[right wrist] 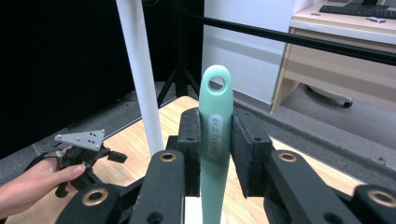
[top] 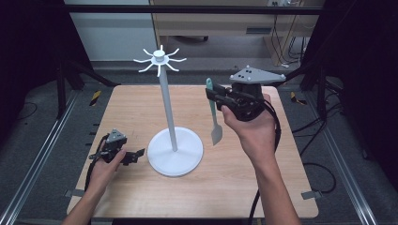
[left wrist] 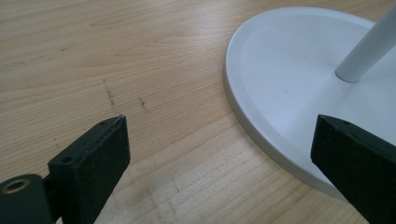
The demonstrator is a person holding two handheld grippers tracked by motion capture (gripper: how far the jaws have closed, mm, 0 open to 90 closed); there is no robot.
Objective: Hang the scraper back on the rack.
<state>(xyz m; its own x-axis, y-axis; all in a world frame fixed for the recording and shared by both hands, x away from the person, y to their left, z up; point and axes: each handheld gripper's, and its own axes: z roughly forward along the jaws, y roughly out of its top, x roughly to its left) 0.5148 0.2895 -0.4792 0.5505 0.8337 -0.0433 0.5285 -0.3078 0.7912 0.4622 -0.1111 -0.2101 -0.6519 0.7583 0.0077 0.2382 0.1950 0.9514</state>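
A white rack stands mid-table: round base (top: 175, 152), tall pole (top: 167, 103), and a crown of curved hooks (top: 159, 60) at the top. My right gripper (top: 212, 96) is raised right of the pole, shut on the mint-green handle of a spatula (top: 210, 91). The spatula hangs upright, pale blade (top: 216, 134) down. In the right gripper view the handle (right wrist: 215, 126) sits between both pads, hanging hole up, and the pole (right wrist: 140, 74) rises just left. My left gripper (top: 137, 154) rests low on the table, open, beside the base (left wrist: 299, 88).
The wooden table (top: 244, 178) has free surface around the rack. Black frame posts and metal rails line both sides. A desk and cables lie beyond the far edge.
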